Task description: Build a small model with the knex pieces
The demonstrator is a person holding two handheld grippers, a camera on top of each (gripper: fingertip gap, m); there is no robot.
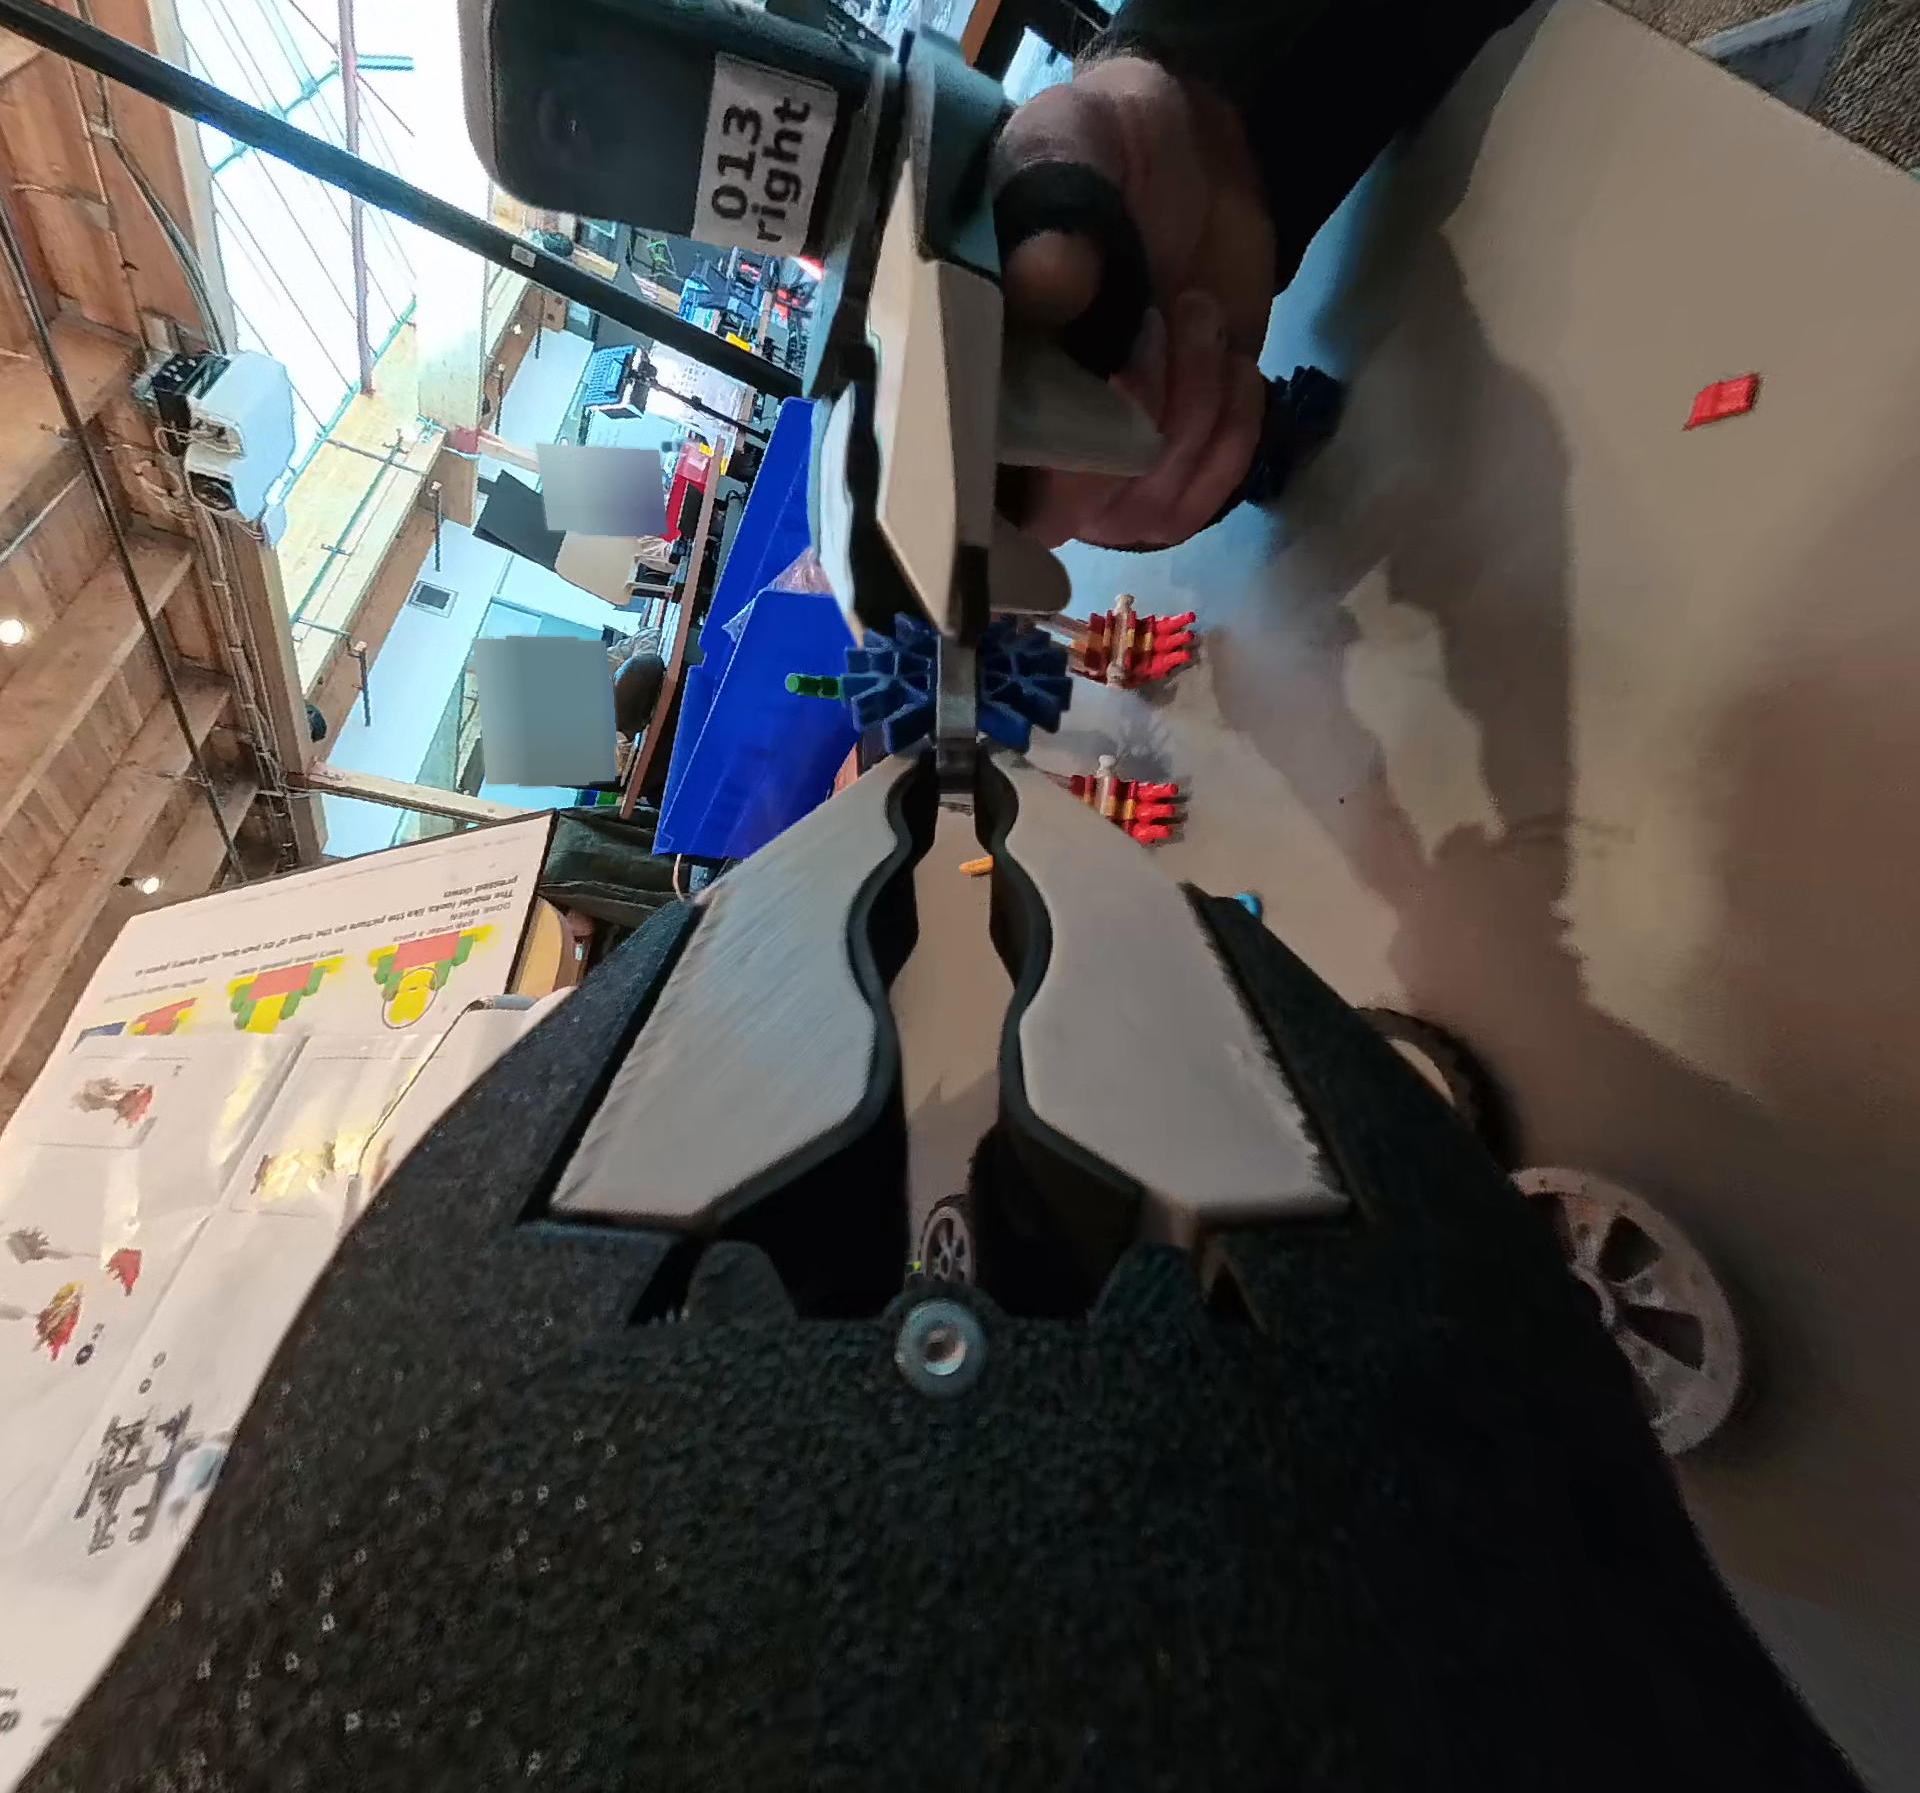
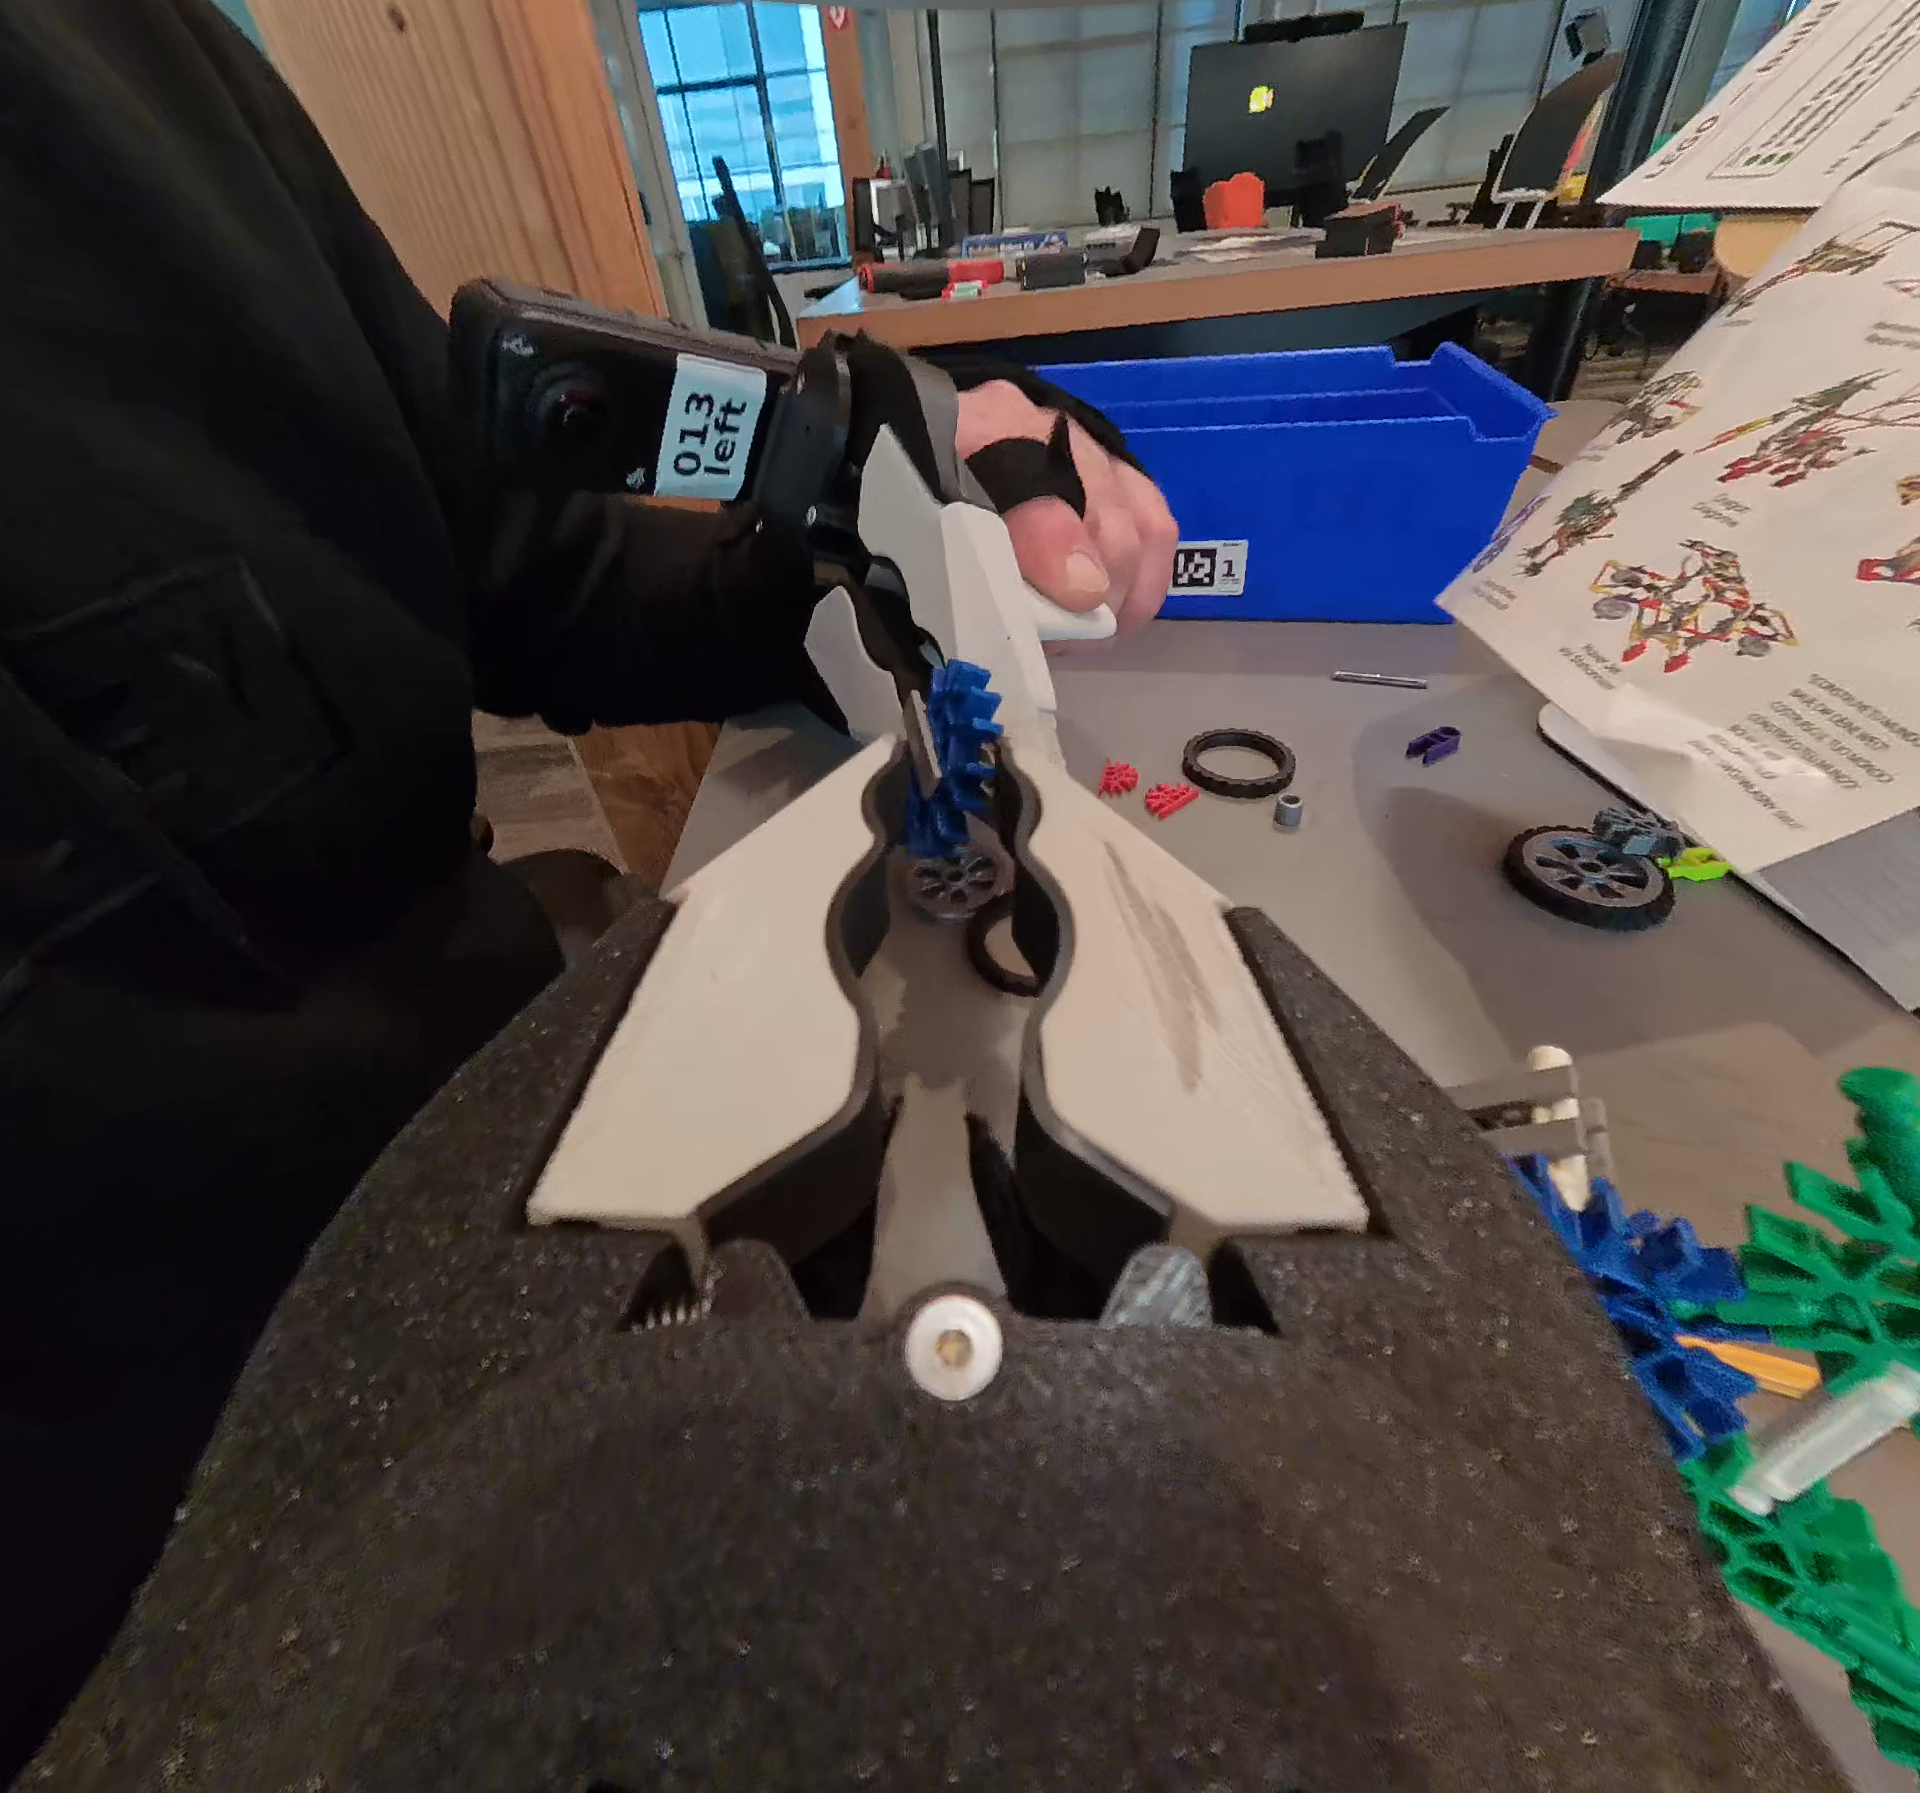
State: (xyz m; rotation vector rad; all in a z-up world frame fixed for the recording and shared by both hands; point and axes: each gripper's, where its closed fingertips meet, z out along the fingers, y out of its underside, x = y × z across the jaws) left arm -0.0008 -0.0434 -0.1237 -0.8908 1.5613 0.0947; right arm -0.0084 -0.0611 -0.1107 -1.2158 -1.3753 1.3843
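A blue snowflake-shaped connector (image 1: 902, 685) hangs in the air between both grippers; it also shows in the right wrist view (image 2: 954, 756). A short grey rod (image 1: 956, 709) lies across its face. My left gripper (image 1: 956, 775) is shut on the grey rod at the connector's centre. My right gripper (image 2: 951, 772) is shut on the blue connector, its fingers (image 1: 925, 455) coming at the piece from the opposite side. A green stub (image 1: 810, 685) shows beside the connector. Below, on the grey table (image 2: 1403, 974), lie a small black wheel hub (image 2: 954, 879) and a black ring (image 2: 1000, 959).
A blue bin (image 2: 1299, 476) stands at the back. An instruction sheet (image 2: 1714, 548) leans at the right. Loose on the table are a wheel (image 2: 1590, 876), a tyre ring (image 2: 1238, 761), red connectors (image 2: 1143, 789) and a purple connector (image 2: 1434, 744). A green and blue connector assembly (image 2: 1818, 1328) sits near right. Less than 4 cm separates the two grippers' tips. Between my left fingertips and the small black wheel hub (image 2: 954, 879) there is roughly 12 cm.
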